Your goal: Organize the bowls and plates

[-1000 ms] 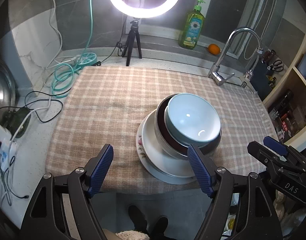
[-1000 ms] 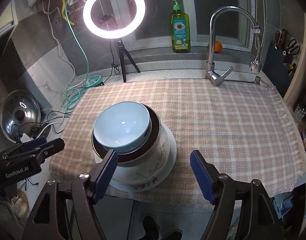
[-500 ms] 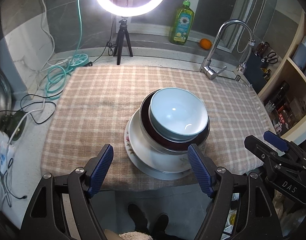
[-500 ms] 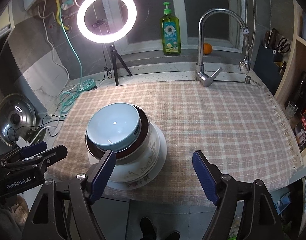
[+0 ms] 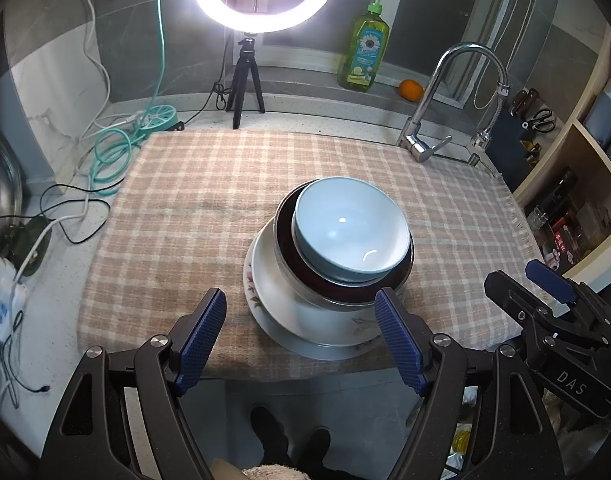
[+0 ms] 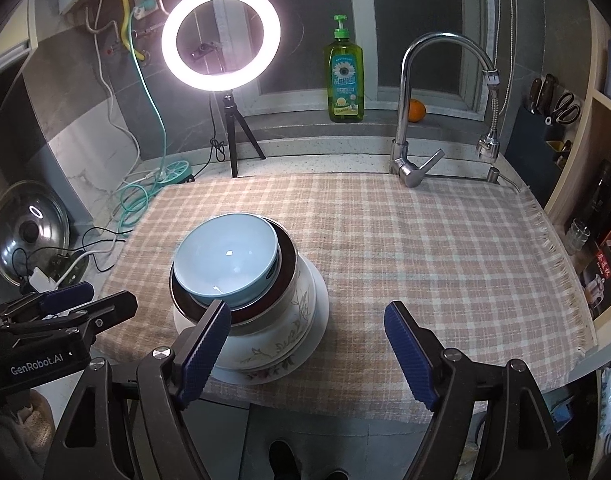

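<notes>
A stack of dishes stands on the checked cloth (image 5: 193, 208) near its front edge. A light blue bowl (image 5: 349, 228) sits on top, inside a dark steel-rimmed bowl (image 5: 301, 268). Below are a white flowered bowl (image 6: 281, 336) and a white flowered plate (image 5: 261, 280). The stack also shows in the right wrist view, with the blue bowl (image 6: 229, 256) on top. My left gripper (image 5: 301, 336) is open and empty, in front of the stack. My right gripper (image 6: 305, 348) is open and empty, in front of the stack and slightly right of it.
A ring light on a tripod (image 5: 245, 76), a green soap bottle (image 5: 363, 52), an orange (image 5: 410, 90) and a tap (image 5: 425, 140) stand at the back. Cables (image 5: 113, 152) and a pot lid (image 6: 29, 232) lie left. Shelves (image 5: 565, 184) are at the right.
Both grippers have drawn back a little from the stack and stayed open. The dishes have not moved.
</notes>
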`<state>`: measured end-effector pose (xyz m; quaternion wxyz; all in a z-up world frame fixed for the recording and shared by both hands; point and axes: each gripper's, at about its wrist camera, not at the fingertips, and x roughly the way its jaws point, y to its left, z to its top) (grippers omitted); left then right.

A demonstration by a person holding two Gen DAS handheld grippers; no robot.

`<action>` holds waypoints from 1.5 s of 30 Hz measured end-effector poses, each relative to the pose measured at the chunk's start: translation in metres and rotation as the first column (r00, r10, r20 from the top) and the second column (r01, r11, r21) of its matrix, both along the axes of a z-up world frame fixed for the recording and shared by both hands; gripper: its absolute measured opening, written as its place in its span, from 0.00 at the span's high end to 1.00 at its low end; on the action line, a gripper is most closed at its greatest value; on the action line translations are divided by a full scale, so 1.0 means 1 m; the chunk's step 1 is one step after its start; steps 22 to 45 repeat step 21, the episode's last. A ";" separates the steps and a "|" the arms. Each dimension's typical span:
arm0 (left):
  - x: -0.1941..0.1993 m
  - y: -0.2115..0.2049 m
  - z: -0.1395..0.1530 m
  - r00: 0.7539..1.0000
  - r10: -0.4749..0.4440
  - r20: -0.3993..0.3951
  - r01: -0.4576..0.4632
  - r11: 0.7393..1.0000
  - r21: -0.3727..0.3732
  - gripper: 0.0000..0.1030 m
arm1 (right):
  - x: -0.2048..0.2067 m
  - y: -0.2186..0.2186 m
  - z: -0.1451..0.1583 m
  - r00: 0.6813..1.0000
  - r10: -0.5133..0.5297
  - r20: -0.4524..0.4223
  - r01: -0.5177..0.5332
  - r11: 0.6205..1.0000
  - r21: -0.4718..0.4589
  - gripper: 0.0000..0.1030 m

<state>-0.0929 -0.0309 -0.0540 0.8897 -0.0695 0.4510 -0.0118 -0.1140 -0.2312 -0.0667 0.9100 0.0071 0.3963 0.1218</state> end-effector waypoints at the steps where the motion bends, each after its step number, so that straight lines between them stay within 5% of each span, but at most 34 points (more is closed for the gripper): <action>1: 0.000 0.000 0.000 1.000 -0.001 0.001 0.001 1.000 0.000 0.25 | 0.000 0.000 0.000 1.000 0.000 0.000 0.000 1.000 0.000 0.26; 45: -0.002 -0.001 0.003 1.000 0.011 0.013 -0.011 1.000 -0.003 0.25 | 0.000 -0.004 -0.004 1.000 -0.007 -0.011 0.007 1.000 0.002 0.26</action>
